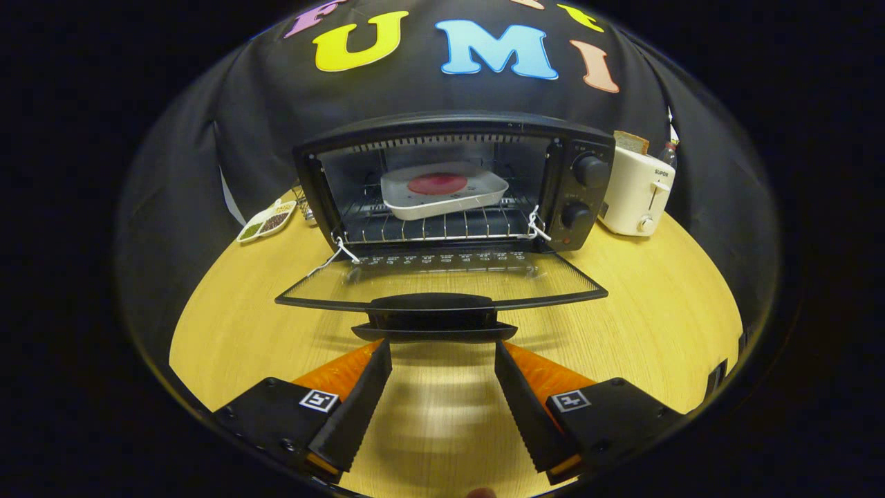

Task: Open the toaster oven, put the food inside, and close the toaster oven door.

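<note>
Toaster oven (456,180), door (442,280) dropped flat on tabletop (657,304); white tray (446,194) with red food (437,183) on rack. Tool (442,356) spread, fingertips just short of door handle (434,317).

A: The toaster oven (456,183) is black, its door (442,280) clear glass with a black handle (432,302).

B: Inside, a white tray (442,200) carries a round red piece of food (437,183).

A: The worktop (657,311) is pale yellow wood grain.

B: A cream-white toaster (636,194) stands beside it; the small dish (266,221) holds green and brown fillings.
</note>
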Available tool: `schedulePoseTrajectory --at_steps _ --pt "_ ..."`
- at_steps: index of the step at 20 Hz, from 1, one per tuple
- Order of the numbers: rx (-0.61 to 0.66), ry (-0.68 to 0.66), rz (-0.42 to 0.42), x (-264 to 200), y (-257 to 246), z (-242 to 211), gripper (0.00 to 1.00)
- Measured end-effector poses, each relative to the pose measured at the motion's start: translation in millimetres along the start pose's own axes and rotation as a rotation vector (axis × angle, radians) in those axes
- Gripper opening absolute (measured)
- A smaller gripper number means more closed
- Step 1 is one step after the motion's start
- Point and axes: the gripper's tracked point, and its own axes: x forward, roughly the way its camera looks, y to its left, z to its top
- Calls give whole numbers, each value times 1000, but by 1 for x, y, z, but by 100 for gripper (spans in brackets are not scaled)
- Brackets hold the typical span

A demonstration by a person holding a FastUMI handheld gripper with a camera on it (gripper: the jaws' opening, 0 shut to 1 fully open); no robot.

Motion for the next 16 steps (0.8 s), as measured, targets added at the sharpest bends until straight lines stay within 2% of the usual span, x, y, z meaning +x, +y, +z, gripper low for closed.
schedulePoseTrajectory --at_steps 4,13,16 --pt "-6 -76 -7 -18 4 17 96" --pt "-92 -224 -34 -17 2 76 96" --pt "-97 -283 -40 -32 3 88 96"
